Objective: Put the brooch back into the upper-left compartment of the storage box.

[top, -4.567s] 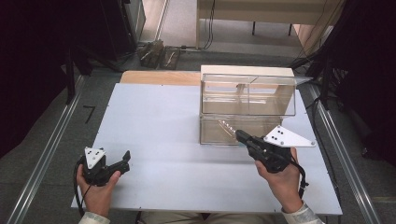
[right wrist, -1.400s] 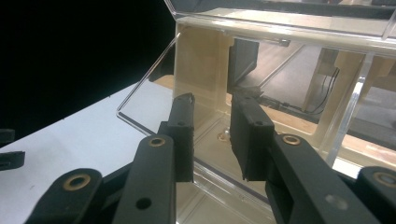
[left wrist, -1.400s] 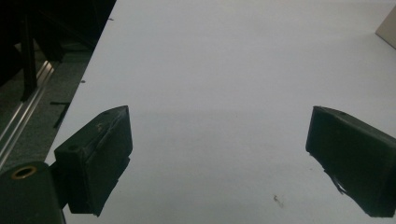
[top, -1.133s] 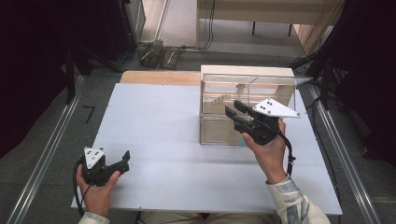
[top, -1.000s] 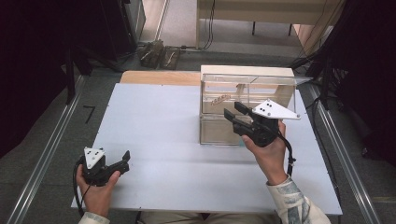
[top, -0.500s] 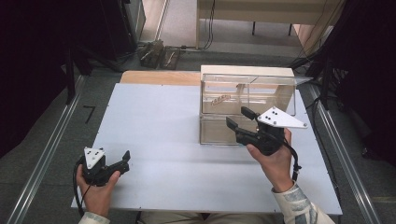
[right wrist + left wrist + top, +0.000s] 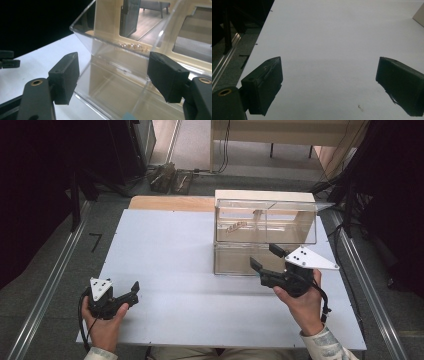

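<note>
High view: right gripper (image 7: 266, 261) hovers at the front face of the clear acrylic case (image 7: 265, 237), jaws spread wide, nothing held. Case stands on the far right part of the white table (image 7: 170, 270), two tiers; a short bead string (image 7: 236, 225) lies in the upper tier. Left gripper (image 7: 134, 289) rests near the front left edge, well apart from the case. Left gripper view shows its jaws wide apart, empty, over bare table.

Right gripper view: case (image 7: 120, 75) sits between the jaws, beads (image 7: 131, 46) visible on the upper shelf, behind the clear wall.

Step in hand, prob.: approach the case front to open it or reach the beads.

Procedure:
- Keep jaws wide until a rim or handle edge is between the pads.
- Approach square to the front face; acrylic is slick, angled contact may slip.
- Close slowly. Case is light, may slide on the table.
- Bring left gripper over to steady the case if req'd.
</note>
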Tool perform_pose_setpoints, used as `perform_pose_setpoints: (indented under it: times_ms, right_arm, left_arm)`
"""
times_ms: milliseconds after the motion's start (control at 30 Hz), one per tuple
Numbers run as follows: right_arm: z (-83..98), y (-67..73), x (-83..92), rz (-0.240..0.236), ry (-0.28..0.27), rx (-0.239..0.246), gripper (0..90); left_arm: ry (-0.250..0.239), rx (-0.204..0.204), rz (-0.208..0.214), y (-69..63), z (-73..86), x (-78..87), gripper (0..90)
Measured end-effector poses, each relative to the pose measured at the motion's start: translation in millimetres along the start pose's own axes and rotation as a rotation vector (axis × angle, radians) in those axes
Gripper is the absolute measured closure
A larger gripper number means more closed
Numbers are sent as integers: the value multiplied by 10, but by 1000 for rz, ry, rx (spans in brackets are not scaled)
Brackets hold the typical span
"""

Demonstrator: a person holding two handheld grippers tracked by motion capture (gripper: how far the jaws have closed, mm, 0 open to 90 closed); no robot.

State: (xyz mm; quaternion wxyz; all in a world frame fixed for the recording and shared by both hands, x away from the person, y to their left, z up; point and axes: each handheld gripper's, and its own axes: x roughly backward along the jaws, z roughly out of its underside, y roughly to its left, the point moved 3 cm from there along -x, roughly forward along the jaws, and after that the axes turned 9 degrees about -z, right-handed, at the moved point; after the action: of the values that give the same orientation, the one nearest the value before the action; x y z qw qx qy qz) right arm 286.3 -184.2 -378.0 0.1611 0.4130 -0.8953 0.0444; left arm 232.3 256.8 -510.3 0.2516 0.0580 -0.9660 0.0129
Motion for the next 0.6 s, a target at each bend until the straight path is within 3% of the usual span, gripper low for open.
perform_pose_setpoints:
  times_ms: [600]
  right_arm:
    - [369, -93, 230, 63, 26, -10, 207]
  left_arm:
    - [2, -4, -1, 1, 1, 0, 65]
